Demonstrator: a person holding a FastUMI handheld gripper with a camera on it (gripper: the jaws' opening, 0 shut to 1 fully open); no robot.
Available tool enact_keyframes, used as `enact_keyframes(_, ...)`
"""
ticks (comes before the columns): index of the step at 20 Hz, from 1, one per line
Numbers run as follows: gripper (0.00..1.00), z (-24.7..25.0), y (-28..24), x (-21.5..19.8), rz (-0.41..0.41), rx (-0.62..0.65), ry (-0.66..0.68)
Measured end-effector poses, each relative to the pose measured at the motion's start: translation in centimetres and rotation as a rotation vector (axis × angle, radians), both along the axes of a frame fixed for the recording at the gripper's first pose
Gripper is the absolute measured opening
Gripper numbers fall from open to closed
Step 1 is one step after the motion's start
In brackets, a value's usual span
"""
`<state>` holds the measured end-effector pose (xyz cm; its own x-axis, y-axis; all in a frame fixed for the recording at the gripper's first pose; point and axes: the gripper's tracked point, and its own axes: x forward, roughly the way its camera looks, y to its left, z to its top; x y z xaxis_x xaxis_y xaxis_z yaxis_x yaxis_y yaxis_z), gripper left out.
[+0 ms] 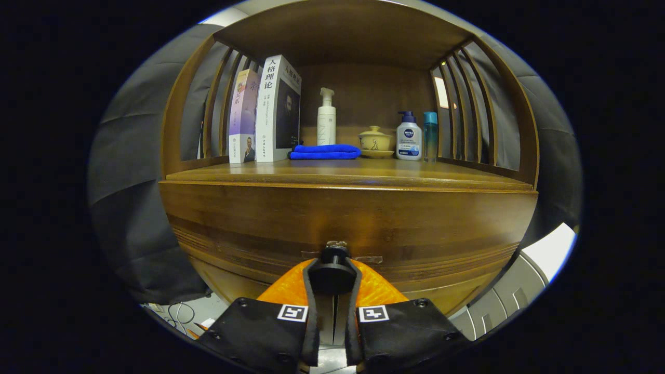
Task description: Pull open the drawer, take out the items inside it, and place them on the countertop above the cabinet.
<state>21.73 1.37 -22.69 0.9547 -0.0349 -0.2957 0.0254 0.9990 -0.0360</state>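
Gripper view, fingers: you are holding the gripper (332, 278) nearly closed, and both fingers are pressing on the dark round drawer knob (332, 271) from either side.
Gripper view, knob: it is sitting between the fingertips, at the bottom middle of the wooden drawer front (348, 218).
Gripper view, drawer: you are facing its front straight on. It is lying flush under the countertop edge, so it is looking closed. Whatever is inside is staying hidden behind the front.
Gripper view, countertop: the countertop (353, 174) is running just above the drawer front, inside a wooden cabinet (343, 31) with slatted sides and a roof.
Gripper view, left of shelf: two books (265, 111) are standing upright side by side near the left slats.
Gripper view, middle of shelf: a folded blue cloth (324, 151) is lying just beside the books. A white pump bottle (326, 119) is standing behind it.
Gripper view, right of shelf: a pale lidded cup on a saucer (375, 141) is sitting beside the cloth. A white bottle with a blue pump (409, 137) and a slim teal bottle (430, 135) are standing next to it, close together.
Gripper view, below: cables (179, 314) are lying on the light floor beside the cabinet.
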Motion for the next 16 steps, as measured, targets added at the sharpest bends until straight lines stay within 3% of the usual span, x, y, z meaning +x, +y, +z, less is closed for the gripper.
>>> enact_keyframes(16,0.22,0.0,0.7,-11.1,0.02,-0.007,-0.011)
